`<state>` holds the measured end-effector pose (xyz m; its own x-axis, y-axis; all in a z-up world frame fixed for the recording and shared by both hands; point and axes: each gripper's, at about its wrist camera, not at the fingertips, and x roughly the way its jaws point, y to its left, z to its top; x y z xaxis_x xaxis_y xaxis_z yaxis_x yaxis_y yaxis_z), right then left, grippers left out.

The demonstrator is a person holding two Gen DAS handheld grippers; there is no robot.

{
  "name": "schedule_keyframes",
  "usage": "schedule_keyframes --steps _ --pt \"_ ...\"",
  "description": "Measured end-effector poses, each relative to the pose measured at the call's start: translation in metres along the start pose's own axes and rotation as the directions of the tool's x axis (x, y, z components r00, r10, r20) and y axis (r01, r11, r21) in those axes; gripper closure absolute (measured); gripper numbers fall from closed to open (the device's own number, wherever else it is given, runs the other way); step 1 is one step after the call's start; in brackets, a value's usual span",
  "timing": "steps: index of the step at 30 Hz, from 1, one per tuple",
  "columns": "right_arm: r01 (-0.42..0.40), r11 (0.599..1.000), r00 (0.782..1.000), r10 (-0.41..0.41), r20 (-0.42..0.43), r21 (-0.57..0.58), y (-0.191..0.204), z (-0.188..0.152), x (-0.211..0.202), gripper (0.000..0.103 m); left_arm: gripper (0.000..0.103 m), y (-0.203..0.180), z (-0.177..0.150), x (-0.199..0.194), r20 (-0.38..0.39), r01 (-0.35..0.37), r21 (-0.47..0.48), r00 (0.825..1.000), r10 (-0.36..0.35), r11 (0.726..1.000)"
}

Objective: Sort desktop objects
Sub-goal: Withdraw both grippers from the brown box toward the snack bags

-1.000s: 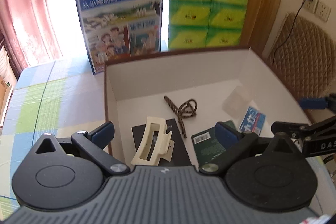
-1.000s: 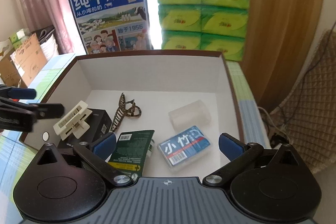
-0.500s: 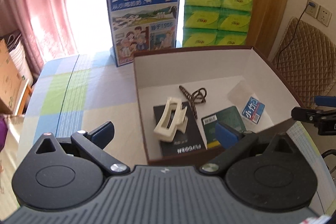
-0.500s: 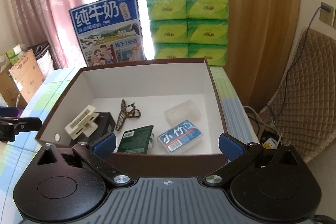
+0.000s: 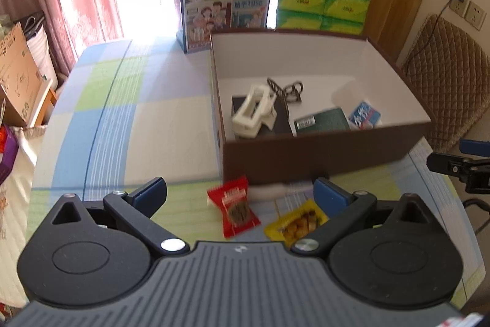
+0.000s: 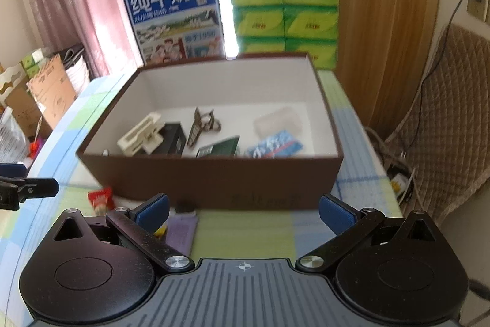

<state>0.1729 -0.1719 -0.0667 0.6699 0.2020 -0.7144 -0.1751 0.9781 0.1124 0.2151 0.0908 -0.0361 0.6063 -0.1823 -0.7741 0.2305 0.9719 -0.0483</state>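
Brown box (image 6: 214, 183) wall hides a purple item (image 6: 182, 230); both hand-held grippers (image 5: 240, 193) (image 6: 243, 209) gape wide, empty.

Matt brown card is being shown by the box (image 5: 321, 155), glossy foil by the red packet (image 5: 234, 209), checked cloth by the desk (image 5: 131, 124).

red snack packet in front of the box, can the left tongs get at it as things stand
Probably yes. The red snack packet lies flat on the tablecloth, between the open left tongs, with nothing over it. The yellow packet sits beside it, apart.
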Motion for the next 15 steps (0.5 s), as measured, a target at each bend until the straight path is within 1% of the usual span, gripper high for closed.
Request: schedule_keyframes --steps 9,15 --pt "-0.01 1.0 0.997 0.011 -0.073 0.013 -0.002 -0.03 0.003 0.002 0.003 -0.01 -0.035 0.011 -0.092 0.022 0.0 0.996 -0.022 1.0" --pt "-0.023 1.0 0.994 0.025 -0.11 0.019 -0.001 -0.043 0.007 0.002 0.003 -0.014 -0.047 0.014 -0.121 0.034 0.005 0.992 -0.033 0.999"
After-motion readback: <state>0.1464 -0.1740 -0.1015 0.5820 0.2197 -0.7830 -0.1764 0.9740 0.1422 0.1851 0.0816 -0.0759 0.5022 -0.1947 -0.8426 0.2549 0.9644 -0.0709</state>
